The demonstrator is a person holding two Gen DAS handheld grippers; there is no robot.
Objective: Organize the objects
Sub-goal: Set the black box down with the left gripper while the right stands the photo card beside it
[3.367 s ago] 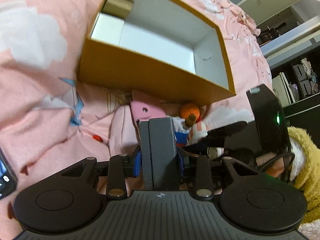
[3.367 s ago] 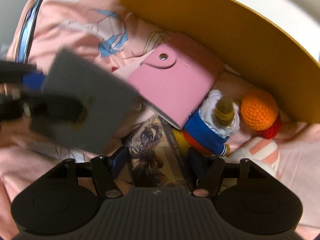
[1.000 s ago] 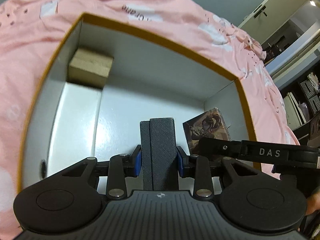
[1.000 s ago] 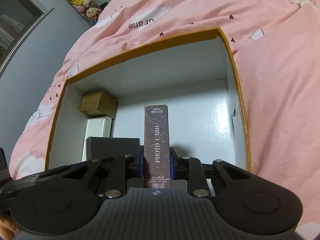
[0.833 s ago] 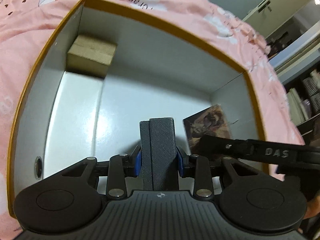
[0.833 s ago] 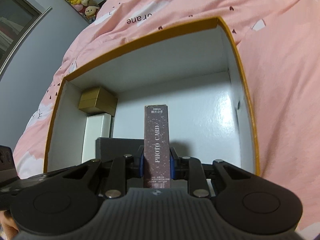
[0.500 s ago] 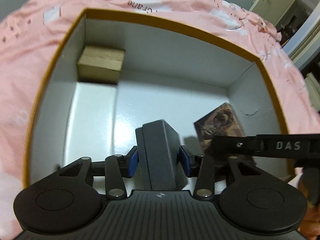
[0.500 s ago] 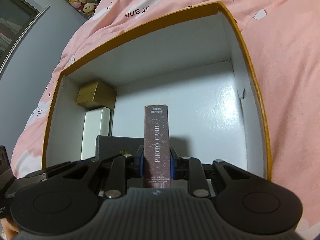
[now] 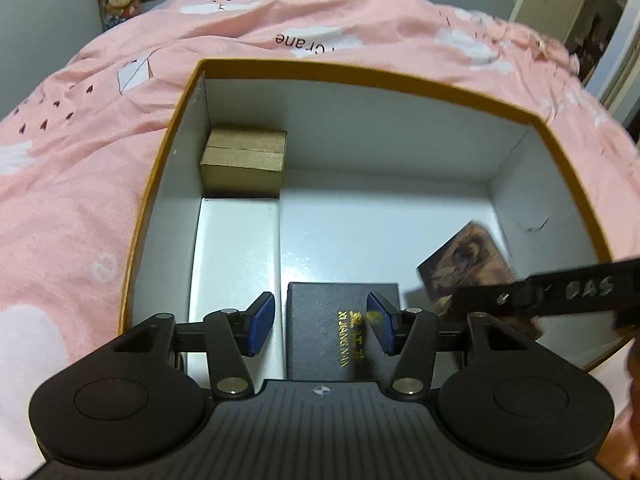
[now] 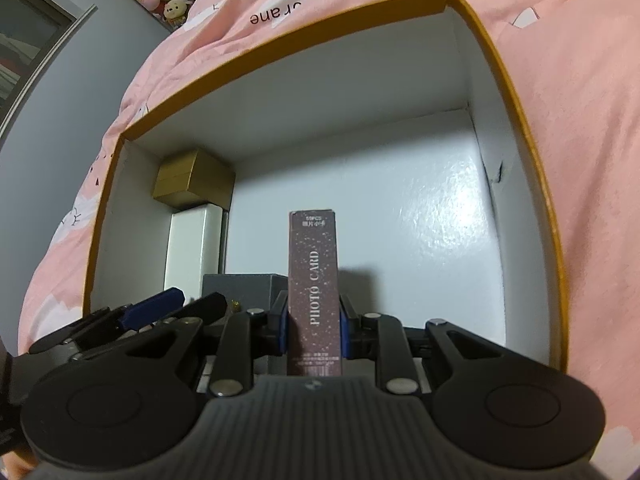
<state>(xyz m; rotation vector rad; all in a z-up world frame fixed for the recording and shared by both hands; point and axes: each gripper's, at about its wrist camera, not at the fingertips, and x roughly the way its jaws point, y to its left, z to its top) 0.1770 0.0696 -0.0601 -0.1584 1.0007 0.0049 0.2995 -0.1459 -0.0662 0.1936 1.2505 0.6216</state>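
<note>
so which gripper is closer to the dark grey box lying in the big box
Left. The left gripper sits right over the dark grey box, its fingers having just been opening on either side, off it. The right gripper is beside it, shut on the photo card box.

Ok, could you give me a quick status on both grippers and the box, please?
Left gripper just opened, grey case lying loose in orange box. Right gripper shut on photo card pack. Nothing in the way.

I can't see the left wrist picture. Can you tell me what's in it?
The left gripper has just opened over a dark grey case lying flat inside an orange box on a pink blanket. A brown carton sits in the far corner.
</note>
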